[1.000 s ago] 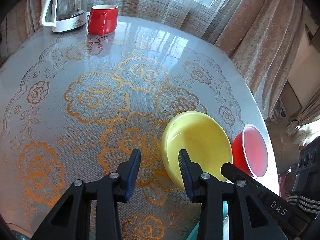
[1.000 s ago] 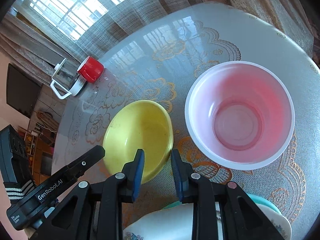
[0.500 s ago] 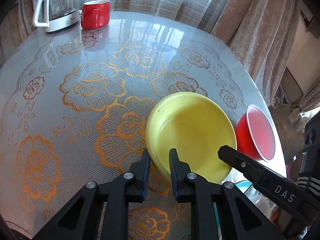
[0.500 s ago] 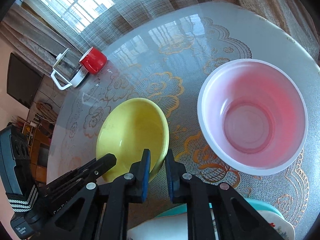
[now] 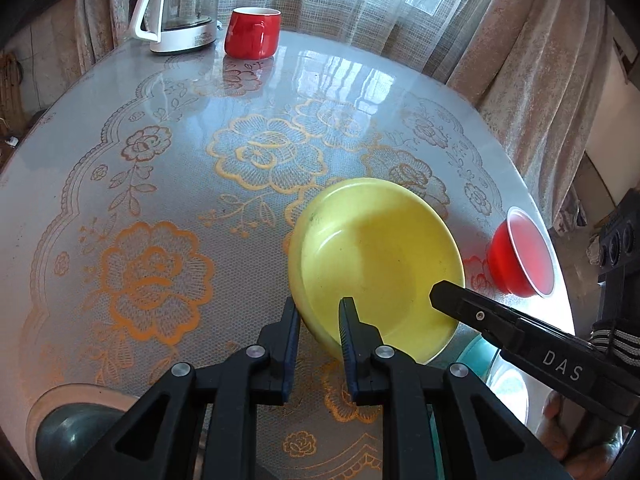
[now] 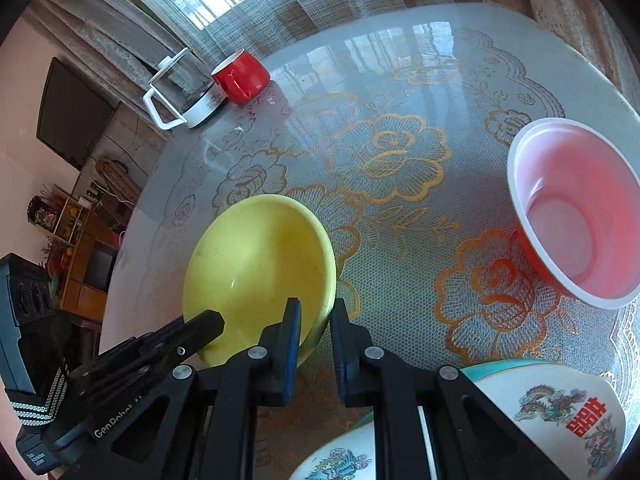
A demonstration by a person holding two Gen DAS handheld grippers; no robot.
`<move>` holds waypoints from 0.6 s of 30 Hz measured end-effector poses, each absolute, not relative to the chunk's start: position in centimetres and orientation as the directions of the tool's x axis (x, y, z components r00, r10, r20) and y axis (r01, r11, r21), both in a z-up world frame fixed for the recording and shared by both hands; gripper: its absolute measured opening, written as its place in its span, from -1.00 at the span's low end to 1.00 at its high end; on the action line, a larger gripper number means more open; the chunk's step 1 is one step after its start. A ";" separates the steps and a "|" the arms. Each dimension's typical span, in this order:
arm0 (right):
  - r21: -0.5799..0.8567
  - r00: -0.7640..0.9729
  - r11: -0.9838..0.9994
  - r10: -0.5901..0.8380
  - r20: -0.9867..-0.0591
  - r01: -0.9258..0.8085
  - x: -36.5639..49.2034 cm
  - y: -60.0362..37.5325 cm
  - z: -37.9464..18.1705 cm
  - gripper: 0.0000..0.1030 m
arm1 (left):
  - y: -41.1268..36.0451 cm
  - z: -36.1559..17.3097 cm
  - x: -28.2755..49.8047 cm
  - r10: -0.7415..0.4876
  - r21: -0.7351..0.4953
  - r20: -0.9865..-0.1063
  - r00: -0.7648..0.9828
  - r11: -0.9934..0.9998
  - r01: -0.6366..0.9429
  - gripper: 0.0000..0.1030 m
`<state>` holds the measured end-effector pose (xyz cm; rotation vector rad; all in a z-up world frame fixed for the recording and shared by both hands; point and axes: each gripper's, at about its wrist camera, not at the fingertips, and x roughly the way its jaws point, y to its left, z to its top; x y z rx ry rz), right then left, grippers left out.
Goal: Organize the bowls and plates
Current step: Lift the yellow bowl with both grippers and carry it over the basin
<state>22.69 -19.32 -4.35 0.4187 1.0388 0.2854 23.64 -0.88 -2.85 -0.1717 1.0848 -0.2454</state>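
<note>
Bowl risk: left hand-held gripper [image 5: 316, 320] and right hand-held gripper [image 6: 316, 322] both pinch the yellow bowl [image 5: 376, 268] rim at six o'clock; uneven pull could tip it onto the surface [image 5: 168, 152].

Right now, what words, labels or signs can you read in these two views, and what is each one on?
"DAS": on the right tongs' arm, seen from the left wrist.
"GenRobot.AI", last letters partly hidden: on the left tongs' arm, seen from the right wrist.
Red double-happiness character "囍": on the white dragon-patterned dish.
Kettle base print: too small to read.
</note>
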 end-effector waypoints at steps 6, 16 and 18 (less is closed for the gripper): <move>0.402 0.452 0.912 0.393 -0.801 -0.080 22.6 -17.3 -4.5 -0.71 | -0.2 -3.3 22.5 -0.242 -0.212 -0.857 0.455 0.970 0.117 -0.61; 0.421 0.449 0.903 0.412 -0.793 -0.085 22.4 -16.6 -4.8 -0.71 | 0.3 -2.4 20.7 -0.229 -0.188 -0.832 0.505 0.973 0.132 -0.61; 0.427 0.459 0.900 0.417 -0.785 -0.088 21.8 -16.7 -4.6 -0.71 | 0.2 -2.0 20.1 -0.224 -0.177 -0.822 0.523 0.974 0.139 -0.61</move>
